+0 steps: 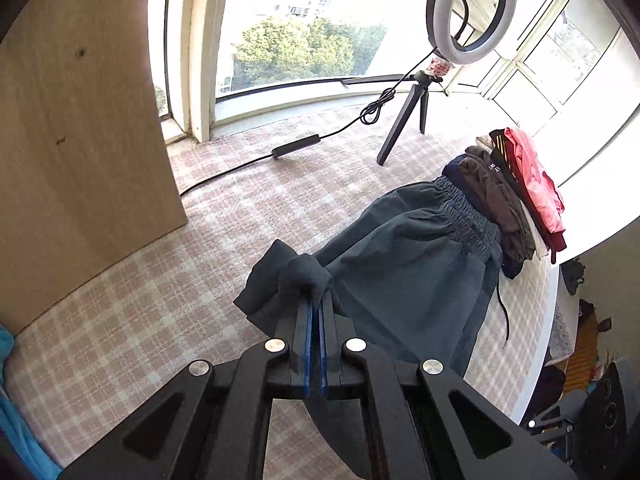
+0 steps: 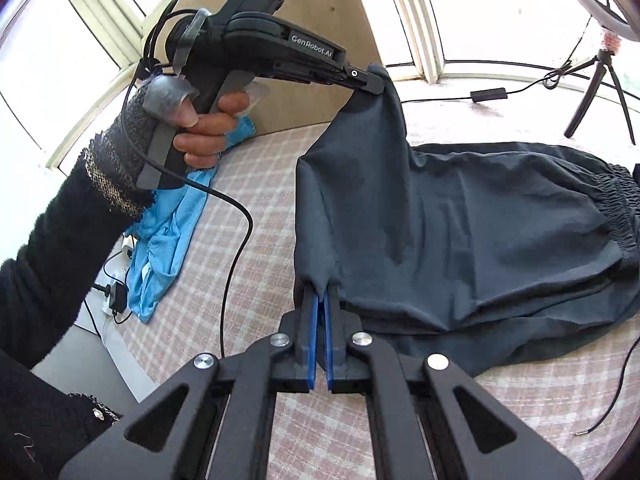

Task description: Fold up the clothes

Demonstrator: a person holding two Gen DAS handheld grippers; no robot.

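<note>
Both my grippers, left [image 1: 316, 300] & right [image 2: 322, 292], pinch the dark pants [image 2: 480, 220] hem; thin fabric could slip, waistband at 3 o'clock dragging.

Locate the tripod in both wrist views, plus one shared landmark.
Left wrist: tripod upper right of centre, on the checked cloth under the ring light, beyond the dark shorts.
Right wrist: tripod at the far upper right edge, behind the shorts.
Shared landmark: the shorts' elastic waistband.
</note>
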